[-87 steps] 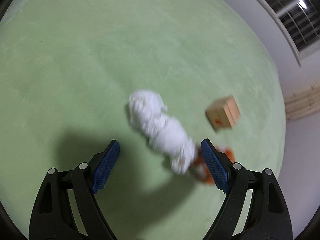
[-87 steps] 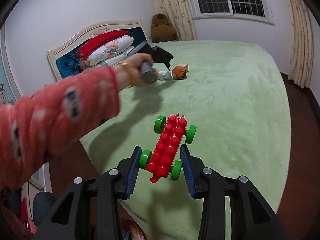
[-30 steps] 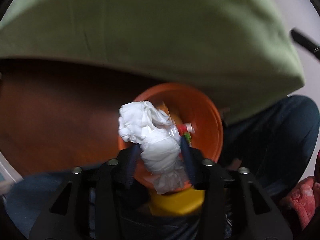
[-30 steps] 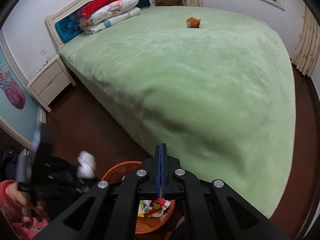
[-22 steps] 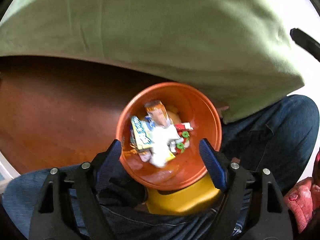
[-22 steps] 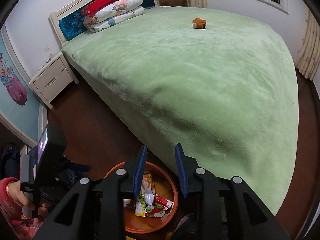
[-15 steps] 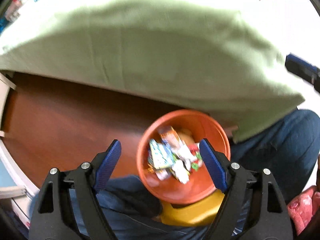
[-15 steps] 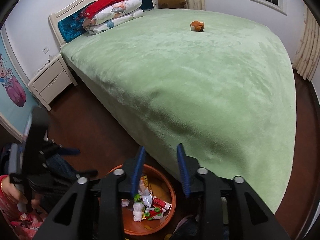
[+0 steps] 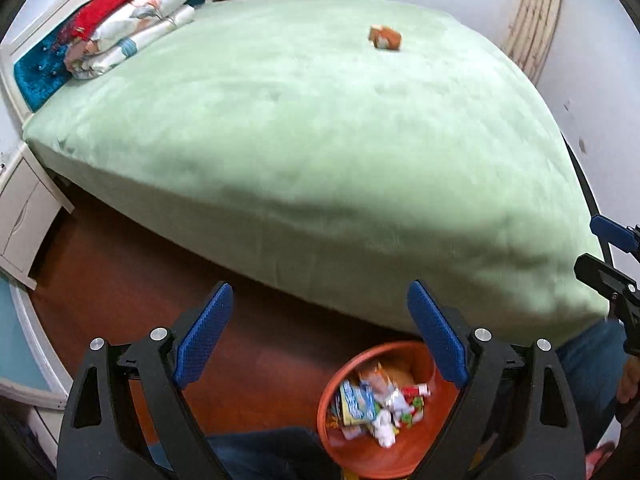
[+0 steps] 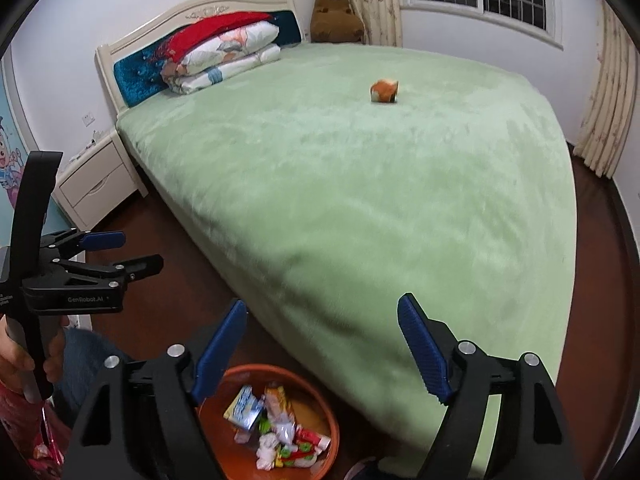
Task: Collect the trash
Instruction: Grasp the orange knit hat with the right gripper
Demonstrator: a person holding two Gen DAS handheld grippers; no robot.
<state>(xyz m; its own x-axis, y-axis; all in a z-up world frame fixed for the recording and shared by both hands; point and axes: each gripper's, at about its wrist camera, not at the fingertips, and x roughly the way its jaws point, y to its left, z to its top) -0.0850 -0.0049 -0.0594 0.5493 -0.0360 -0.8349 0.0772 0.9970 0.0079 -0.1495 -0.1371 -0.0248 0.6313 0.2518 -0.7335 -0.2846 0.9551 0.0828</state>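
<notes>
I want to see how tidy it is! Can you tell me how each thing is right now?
Left gripper: open, holding nothing.
Right gripper: open, holding nothing.
Bin: upright on the floor by the bed, with wrappers and other trash inside.
Orange item: lying on the bed, far from the bin, not collected.
Quilts: folded and stacked at the headboard.
Nightstand: drawers shut.

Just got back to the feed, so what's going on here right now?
A person holding two grippers is clearing trash off a green bed. Both the left gripper and the right gripper are open and empty, above a round orange plastic bin on the floor that already holds wrappers and scraps. One small orange crumpled item sits on the far part of the bed, not yet collected.
</notes>
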